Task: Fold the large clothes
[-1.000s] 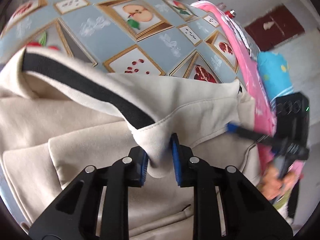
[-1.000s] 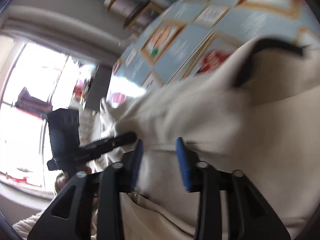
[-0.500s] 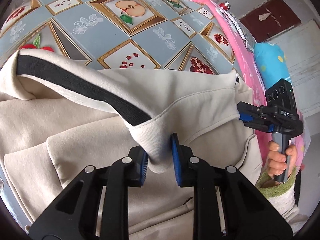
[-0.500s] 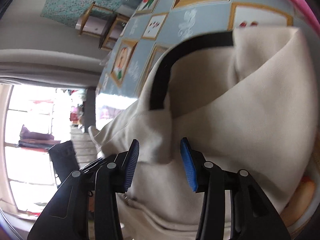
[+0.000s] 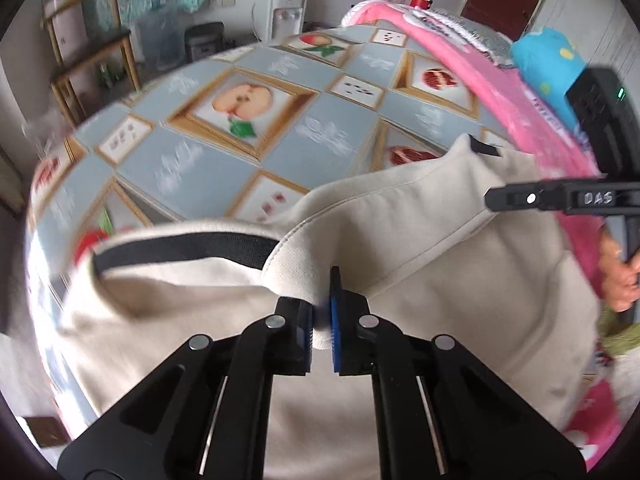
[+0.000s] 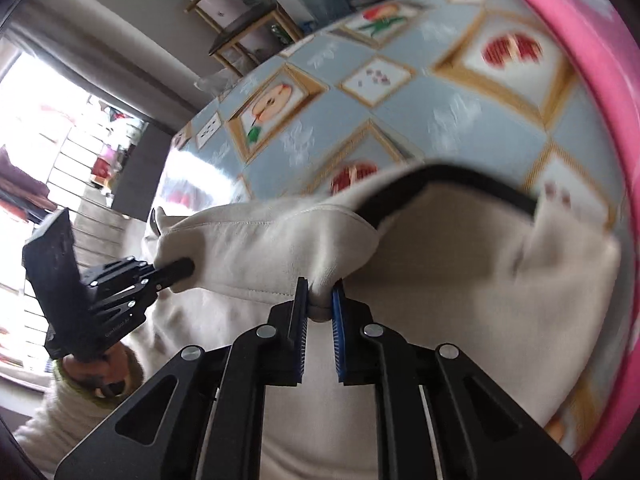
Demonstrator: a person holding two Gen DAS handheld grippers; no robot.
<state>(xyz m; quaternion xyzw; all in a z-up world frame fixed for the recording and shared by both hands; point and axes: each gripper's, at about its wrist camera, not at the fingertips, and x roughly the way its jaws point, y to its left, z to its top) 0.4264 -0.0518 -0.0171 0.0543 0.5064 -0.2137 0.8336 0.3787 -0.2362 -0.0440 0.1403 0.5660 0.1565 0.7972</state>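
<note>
A cream sweatshirt (image 5: 420,264) with a black band (image 5: 188,250) lies on the fruit-print tablecloth (image 5: 248,140). My left gripper (image 5: 320,312) is shut on a fold of its cream edge. My right gripper (image 6: 320,300) is shut on another fold of the same sweatshirt (image 6: 460,280), near its black band (image 6: 460,180). The right gripper also shows at the right of the left wrist view (image 5: 496,200), and the left gripper at the left of the right wrist view (image 6: 180,270). Both hold the cloth raised off the table.
A pink cloth (image 5: 460,52) and a blue bundle (image 5: 548,60) lie along the table's right side. A wooden chair (image 5: 92,56) and a water dispenser (image 5: 284,4) stand beyond the far edge. A bright window (image 6: 48,152) is to the left.
My right gripper has closed on the sweatshirt. Both grippers have lifted the cloth and pulled back, so more of the tablecloth and room shows.
</note>
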